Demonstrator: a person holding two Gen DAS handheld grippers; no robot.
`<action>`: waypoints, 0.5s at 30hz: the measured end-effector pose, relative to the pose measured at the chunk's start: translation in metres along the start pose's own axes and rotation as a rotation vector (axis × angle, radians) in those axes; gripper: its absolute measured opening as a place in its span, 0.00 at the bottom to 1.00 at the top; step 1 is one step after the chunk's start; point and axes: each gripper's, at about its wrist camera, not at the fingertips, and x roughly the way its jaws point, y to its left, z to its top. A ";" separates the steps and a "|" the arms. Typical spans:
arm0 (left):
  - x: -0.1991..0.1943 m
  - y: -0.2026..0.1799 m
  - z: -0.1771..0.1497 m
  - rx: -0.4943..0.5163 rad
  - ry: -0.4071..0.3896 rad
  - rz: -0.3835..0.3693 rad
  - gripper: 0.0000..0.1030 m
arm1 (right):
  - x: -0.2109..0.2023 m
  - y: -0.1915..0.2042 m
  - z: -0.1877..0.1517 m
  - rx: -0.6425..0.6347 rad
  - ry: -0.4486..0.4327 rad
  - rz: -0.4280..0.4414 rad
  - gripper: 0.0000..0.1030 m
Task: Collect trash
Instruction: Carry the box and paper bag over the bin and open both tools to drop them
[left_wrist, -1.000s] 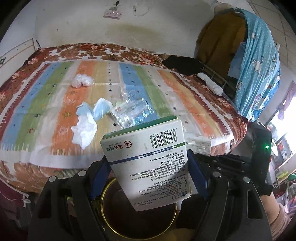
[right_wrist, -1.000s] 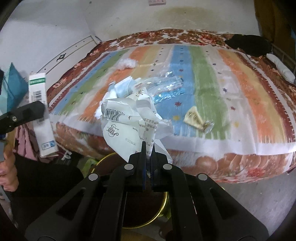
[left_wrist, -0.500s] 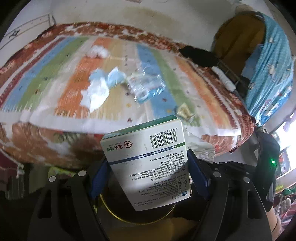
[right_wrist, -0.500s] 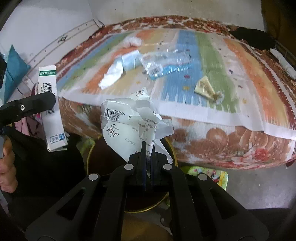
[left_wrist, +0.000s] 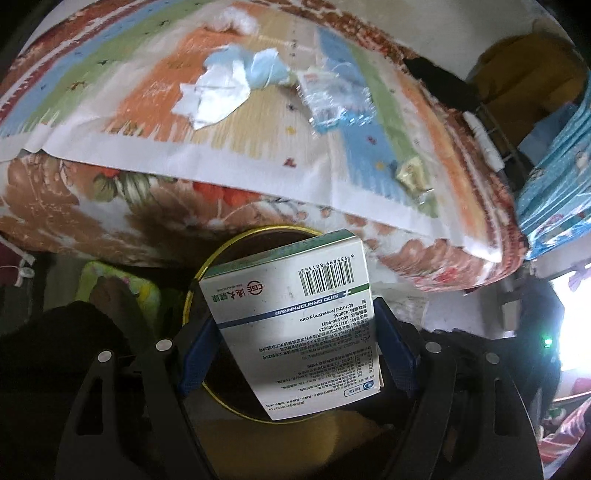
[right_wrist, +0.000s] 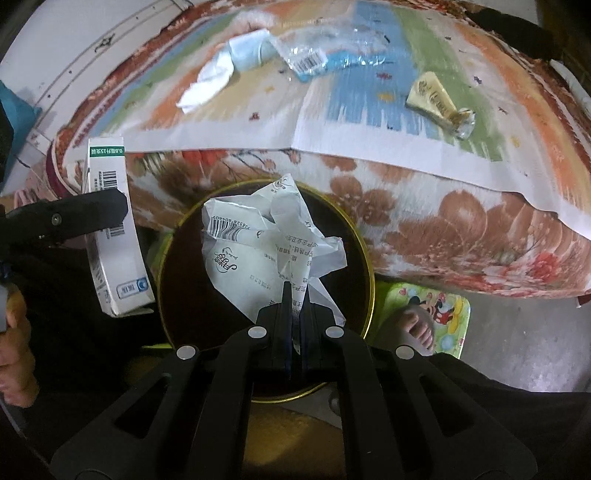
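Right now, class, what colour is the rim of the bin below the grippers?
Gold, round a dark inside; the bin rim shows best in the right wrist view.

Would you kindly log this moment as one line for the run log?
left gripper: shut on box | right gripper: shut on wrapper | both: over bin | bed: tissue, bag left
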 end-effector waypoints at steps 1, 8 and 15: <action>0.004 0.000 -0.001 0.000 0.009 0.016 0.75 | 0.004 0.000 0.000 0.004 0.012 0.001 0.02; 0.022 0.000 0.003 0.004 0.043 0.092 0.75 | 0.026 0.000 0.002 0.021 0.080 0.005 0.02; 0.037 0.003 0.005 0.000 0.070 0.137 0.92 | 0.041 -0.009 0.004 0.091 0.129 0.015 0.22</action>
